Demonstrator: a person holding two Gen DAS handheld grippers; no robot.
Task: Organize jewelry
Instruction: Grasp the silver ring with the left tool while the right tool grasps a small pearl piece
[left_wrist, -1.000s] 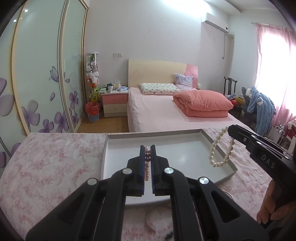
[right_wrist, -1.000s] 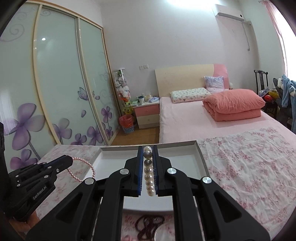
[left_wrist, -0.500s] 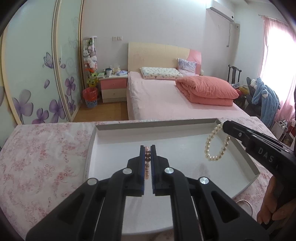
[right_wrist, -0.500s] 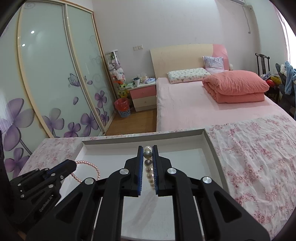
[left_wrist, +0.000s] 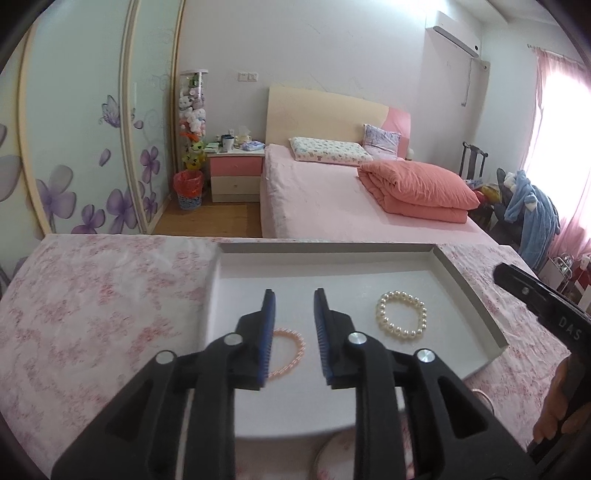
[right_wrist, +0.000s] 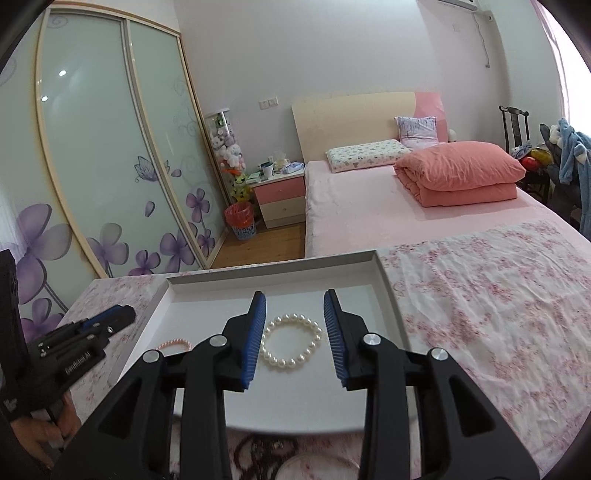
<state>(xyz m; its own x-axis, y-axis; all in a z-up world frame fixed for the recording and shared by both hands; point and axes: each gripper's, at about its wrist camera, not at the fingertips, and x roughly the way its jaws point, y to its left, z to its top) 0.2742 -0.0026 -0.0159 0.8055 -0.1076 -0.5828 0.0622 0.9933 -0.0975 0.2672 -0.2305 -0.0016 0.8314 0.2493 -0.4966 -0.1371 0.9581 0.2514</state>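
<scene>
A second ago each gripper pinched a bracelet above the shallow white rectangular tray (left_wrist: 469, 295); now both bracelets lie flat on the tray floor. The left gripper (left_wrist: 293, 321) is opening, its ribbed blue pads spread, with the thin pink beaded bracelet (left_wrist: 291, 354) below them, untouched. The right gripper (right_wrist: 295, 325) is opening too, over the round white pearl bracelet (right_wrist: 291, 345), pads clear. Both point downward at the tray, which rests on a pink floral cloth (left_wrist: 92, 302).
</scene>
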